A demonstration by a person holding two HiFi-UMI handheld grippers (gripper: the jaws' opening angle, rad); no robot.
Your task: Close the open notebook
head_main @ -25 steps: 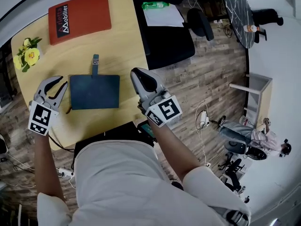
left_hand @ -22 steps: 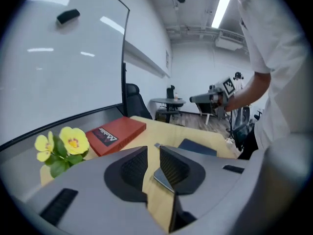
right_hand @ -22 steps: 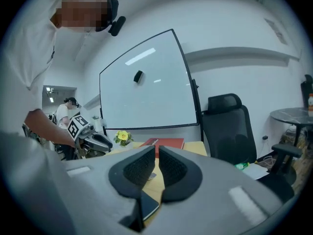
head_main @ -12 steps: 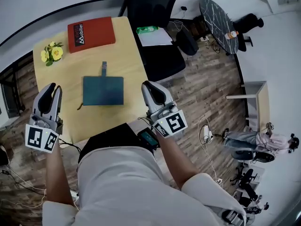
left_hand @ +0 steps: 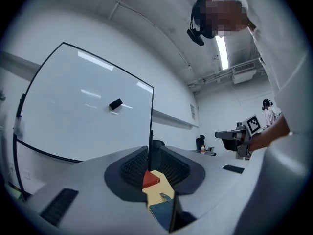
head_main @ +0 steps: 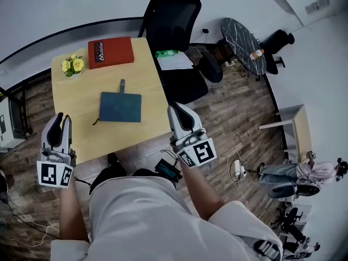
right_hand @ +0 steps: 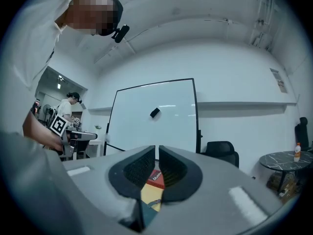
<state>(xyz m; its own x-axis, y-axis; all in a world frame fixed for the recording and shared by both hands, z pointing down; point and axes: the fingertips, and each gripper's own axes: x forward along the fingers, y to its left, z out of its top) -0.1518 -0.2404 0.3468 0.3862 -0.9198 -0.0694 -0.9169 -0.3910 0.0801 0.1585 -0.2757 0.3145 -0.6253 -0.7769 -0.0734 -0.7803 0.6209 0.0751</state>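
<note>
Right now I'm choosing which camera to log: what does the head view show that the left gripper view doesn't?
Only the head view: the yellow flowers at the table's corner and the wood floor. Only the left gripper view: the whiteboard and a ceiling light. Both: the table, the blue notebook lying shut on it, the red book and the right hand-held gripper.
</note>
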